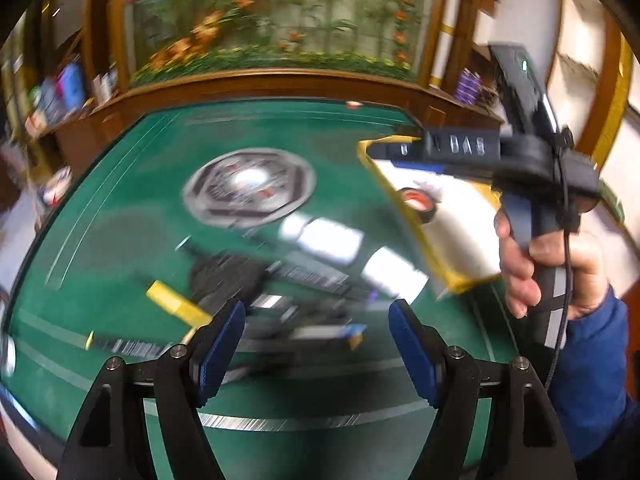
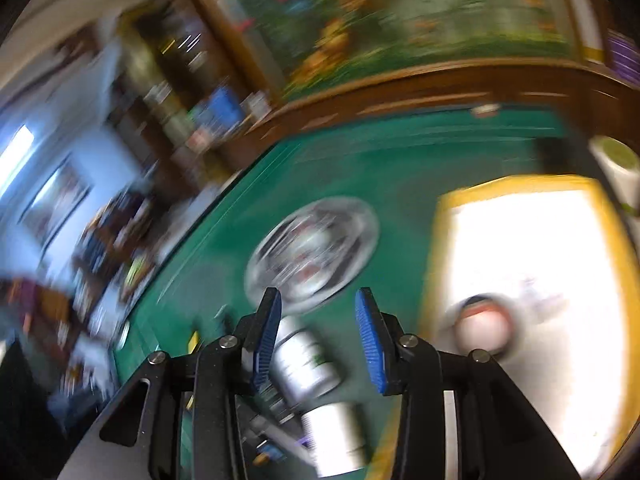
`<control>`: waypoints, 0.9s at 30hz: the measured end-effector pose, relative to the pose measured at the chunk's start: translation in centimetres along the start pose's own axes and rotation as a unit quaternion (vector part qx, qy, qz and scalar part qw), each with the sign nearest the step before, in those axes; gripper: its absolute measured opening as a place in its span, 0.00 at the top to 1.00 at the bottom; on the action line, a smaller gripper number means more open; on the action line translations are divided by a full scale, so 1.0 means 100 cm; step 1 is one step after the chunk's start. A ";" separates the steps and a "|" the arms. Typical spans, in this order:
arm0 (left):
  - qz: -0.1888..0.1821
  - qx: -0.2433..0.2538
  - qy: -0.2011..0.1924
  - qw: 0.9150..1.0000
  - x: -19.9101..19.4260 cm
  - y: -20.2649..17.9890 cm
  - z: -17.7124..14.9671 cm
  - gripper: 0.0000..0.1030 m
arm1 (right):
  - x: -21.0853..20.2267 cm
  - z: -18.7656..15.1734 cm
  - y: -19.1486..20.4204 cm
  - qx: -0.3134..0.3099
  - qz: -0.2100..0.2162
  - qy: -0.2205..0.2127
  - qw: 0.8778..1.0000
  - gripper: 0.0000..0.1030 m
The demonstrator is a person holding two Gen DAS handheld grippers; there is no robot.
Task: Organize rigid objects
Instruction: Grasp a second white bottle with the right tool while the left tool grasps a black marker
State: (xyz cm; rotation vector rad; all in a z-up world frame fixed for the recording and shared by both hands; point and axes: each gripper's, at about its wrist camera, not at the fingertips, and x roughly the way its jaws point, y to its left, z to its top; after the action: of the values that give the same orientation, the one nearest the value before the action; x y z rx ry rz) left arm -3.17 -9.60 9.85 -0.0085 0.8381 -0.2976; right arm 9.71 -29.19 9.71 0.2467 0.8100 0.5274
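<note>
Both pairs of blue-padded fingers stand apart and hold nothing: the left gripper (image 1: 317, 346) low in its frame over a blurred clutter of small objects (image 1: 256, 284), the right gripper (image 2: 318, 330) above two white containers (image 2: 306, 364). Green felt covers the table (image 1: 120, 208), with a round silver disc (image 1: 249, 188) at centre frame. A yellow-rimmed white tray (image 2: 532, 248) at right holds a red-and-white roll (image 2: 484, 326). A wood-framed flower mural (image 1: 272, 12) fills the top. Motion blur leaves every label unreadable.

- A green table (image 1: 132, 184) is sitting in front of a brown wooden wall.
- A round silver disc (image 1: 249, 187) is lying in its middle.
- A yellow-edged white tray (image 2: 532, 248) is resting beside it.
- White bottles (image 2: 306, 364) are lying close by, blurry.
</note>
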 end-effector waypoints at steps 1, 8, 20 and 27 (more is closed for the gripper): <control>0.004 -0.012 0.002 1.000 -0.004 0.012 -0.008 0.24 | 0.008 -0.005 0.008 -0.012 0.000 0.017 1.000 0.64; 0.021 -0.058 0.027 0.998 -0.003 0.062 -0.050 0.24 | 0.043 -0.024 0.033 -0.075 -0.041 0.071 0.994 0.64; 0.078 0.024 0.044 0.996 0.023 0.075 -0.065 0.24 | 0.084 -0.043 0.041 -0.145 -0.127 0.097 0.976 0.64; 0.094 0.070 0.075 0.990 0.055 0.079 -0.055 0.24 | 0.089 -0.046 0.039 -0.146 -0.135 0.105 0.974 0.64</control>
State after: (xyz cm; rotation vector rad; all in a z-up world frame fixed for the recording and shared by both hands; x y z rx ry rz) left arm -1.71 -2.92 1.15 0.2259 0.9582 -0.1812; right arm 9.94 -21.05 2.67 -0.1917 0.9430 0.4128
